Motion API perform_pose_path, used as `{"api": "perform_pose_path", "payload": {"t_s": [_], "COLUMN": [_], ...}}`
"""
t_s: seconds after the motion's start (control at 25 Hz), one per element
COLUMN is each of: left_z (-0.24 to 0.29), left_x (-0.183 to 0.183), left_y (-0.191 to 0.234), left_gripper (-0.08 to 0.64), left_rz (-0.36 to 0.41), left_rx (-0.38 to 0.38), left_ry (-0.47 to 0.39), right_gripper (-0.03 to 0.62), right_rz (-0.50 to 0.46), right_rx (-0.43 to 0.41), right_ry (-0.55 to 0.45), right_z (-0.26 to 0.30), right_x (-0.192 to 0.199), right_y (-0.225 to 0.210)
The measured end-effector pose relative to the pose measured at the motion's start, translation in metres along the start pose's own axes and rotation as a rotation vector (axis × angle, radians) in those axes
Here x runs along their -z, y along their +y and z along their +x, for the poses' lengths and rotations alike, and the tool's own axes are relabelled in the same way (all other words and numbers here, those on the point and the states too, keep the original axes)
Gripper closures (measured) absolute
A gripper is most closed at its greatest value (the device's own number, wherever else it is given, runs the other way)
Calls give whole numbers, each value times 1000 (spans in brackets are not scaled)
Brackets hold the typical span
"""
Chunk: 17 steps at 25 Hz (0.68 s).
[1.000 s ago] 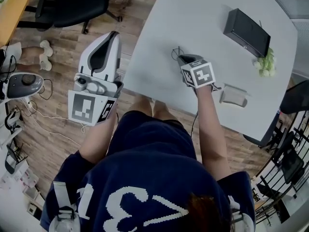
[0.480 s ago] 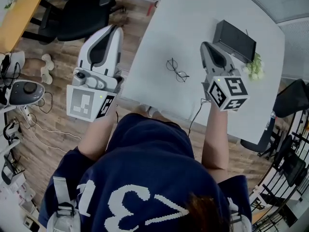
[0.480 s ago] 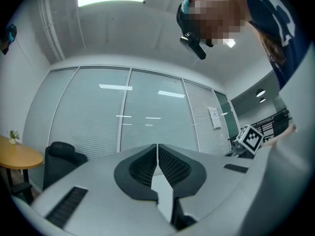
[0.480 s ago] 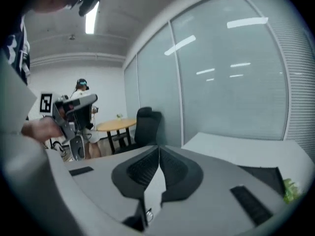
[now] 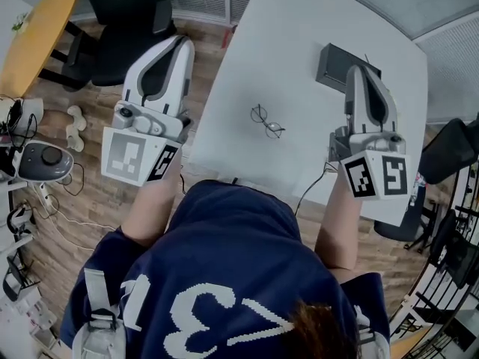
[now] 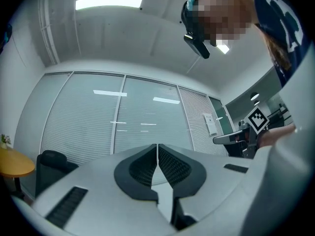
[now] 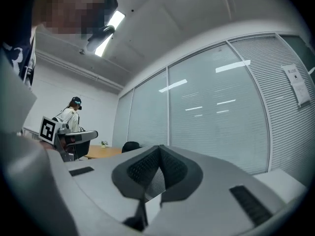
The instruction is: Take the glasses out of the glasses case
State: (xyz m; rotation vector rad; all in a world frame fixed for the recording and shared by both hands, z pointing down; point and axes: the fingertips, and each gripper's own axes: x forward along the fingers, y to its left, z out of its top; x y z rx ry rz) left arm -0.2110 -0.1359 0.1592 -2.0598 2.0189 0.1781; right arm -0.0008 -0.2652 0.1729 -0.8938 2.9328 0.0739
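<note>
The thin-framed glasses (image 5: 267, 122) lie open on the white table (image 5: 299, 28), with nothing touching them. The black glasses case (image 5: 334, 62) lies at the table's far right, partly hidden behind my right gripper (image 5: 357, 70). That gripper is held high, to the right of the glasses, with its jaws shut and nothing in them (image 7: 160, 149). My left gripper (image 5: 182, 42) hangs over the wooden floor to the left of the table. It too is shut and empty (image 6: 157, 146). Both gripper views look out level at a glass wall with blinds.
A black office chair (image 5: 123, 10) stands on the floor beyond the left gripper, with a yellow round table (image 5: 37, 43) further left. A cable (image 5: 310, 182) hangs over the table's near edge. Another dark chair (image 5: 449, 152) stands at the right. A person (image 7: 73, 116) stands far off.
My right gripper has lifted off the table beside the glasses, swung to the right and come up level. The glasses stay on the table. My left gripper has risen a little.
</note>
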Motion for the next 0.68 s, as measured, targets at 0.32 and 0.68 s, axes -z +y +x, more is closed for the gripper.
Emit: {"api": "perform_pose_path", "payload": {"t_s": [0.32,0.68], "left_z": [3,6], "left_x": [-5,0], "left_y": [-4,4], "left_gripper": [537,537], "left_rz": [1,-2], "left_rx": [15,23], "left_ry": [-5,-1], "right_gripper": [568,568], "right_rz": [-9,-13], "right_rx": [18,41], "right_ry": [-24,-15], "right_z": [-5,5], "right_x": [-13,-11], "right_y": [5,9]}}
